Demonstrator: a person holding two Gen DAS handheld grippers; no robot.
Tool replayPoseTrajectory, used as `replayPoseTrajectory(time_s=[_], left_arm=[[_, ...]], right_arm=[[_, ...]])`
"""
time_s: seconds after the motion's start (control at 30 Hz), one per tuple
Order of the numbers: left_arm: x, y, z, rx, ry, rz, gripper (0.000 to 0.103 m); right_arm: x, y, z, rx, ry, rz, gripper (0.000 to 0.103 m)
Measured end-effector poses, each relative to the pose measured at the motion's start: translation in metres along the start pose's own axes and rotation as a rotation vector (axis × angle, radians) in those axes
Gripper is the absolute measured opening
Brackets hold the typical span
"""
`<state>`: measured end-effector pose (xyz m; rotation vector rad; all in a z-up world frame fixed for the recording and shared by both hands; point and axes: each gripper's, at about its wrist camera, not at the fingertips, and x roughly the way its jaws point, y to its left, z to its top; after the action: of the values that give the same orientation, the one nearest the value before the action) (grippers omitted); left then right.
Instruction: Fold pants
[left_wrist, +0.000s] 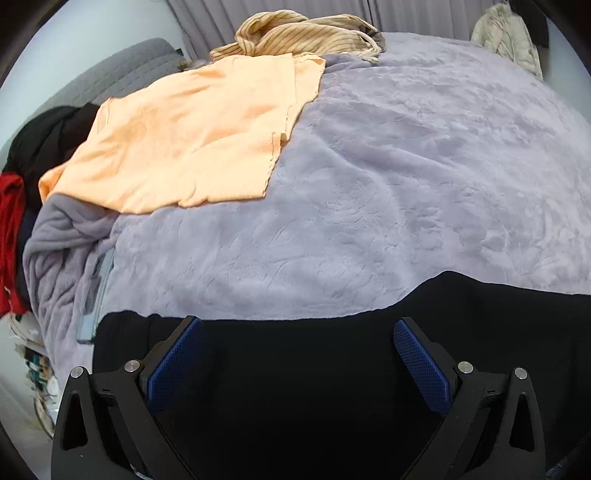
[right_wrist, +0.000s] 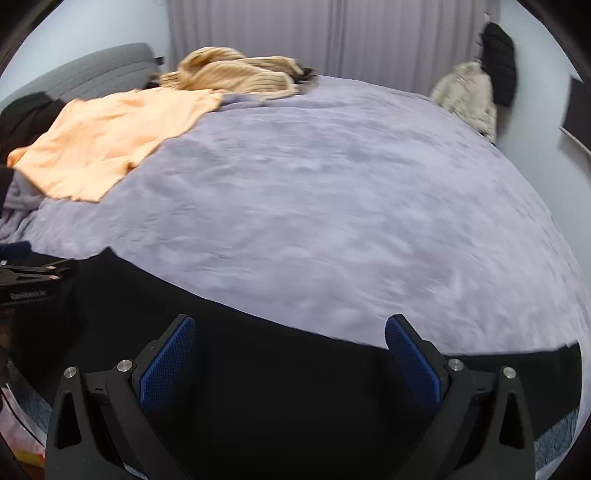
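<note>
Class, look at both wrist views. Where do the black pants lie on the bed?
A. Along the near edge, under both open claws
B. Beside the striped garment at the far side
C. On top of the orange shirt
A: the pants stretch along the near edge of the blanket, below the open left claw and right claw.

Black pants (left_wrist: 295, 369), lavender blanket (left_wrist: 406, 184)

Lavender bed (left_wrist: 369, 184), black pants (left_wrist: 295, 350), orange shirt (left_wrist: 184, 147)
</note>
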<state>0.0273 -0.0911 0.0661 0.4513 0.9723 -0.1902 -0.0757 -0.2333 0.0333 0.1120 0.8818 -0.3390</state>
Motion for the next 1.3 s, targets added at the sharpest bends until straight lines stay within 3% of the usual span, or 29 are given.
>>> replayPoseTrajectory(time_s=[0.07, 0.17, 0.3, 0.5, 0.67, 0.87, 0.97, 1.1, 1.17, 1.3], left_arm=[[0.009, 0.001, 0.0, 0.024, 0.017, 0.065, 0.103], [0.015, 0.03, 0.0, -0.053, 0.049, 0.09, 0.103], [0.027, 0.072, -0.007, -0.124, 0.095, 0.182, 0.103], [0.038, 0.121, -0.026, -0.185, 0.115, 0.21, 0.103], [0.043, 0.147, -0.036, -0.249, 0.123, 0.182, 0.103], [0.037, 0.162, -0.046, -0.263, 0.102, 0.118, 0.103], [0.015, 0.17, -0.059, -0.29, 0.068, 0.122, 0.103], [-0.026, 0.167, -0.089, -0.307, -0.006, 0.098, 0.103], [-0.036, 0.161, -0.109, -0.302, -0.011, 0.108, 0.103], [-0.038, 0.165, -0.14, -0.302, 0.039, 0.197, 0.103]], right_arm=[[0.021, 0.043, 0.018, -0.061, 0.033, 0.007, 0.102], [0.056, 0.079, 0.033, -0.088, 0.12, 0.002, 0.102], [0.073, 0.073, 0.033, -0.051, 0.146, 0.019, 0.102], [0.058, 0.007, 0.02, -0.004, 0.141, -0.098, 0.102], [0.048, -0.07, 0.0, 0.067, 0.16, -0.247, 0.102], [0.013, -0.16, -0.035, 0.128, 0.113, -0.45, 0.102], [-0.013, -0.196, -0.052, 0.208, 0.089, -0.491, 0.102], [-0.058, -0.182, -0.062, 0.225, -0.001, -0.407, 0.103], [-0.069, -0.14, -0.065, 0.147, -0.024, -0.27, 0.103], [-0.067, -0.03, -0.077, -0.094, -0.013, -0.018, 0.103]])
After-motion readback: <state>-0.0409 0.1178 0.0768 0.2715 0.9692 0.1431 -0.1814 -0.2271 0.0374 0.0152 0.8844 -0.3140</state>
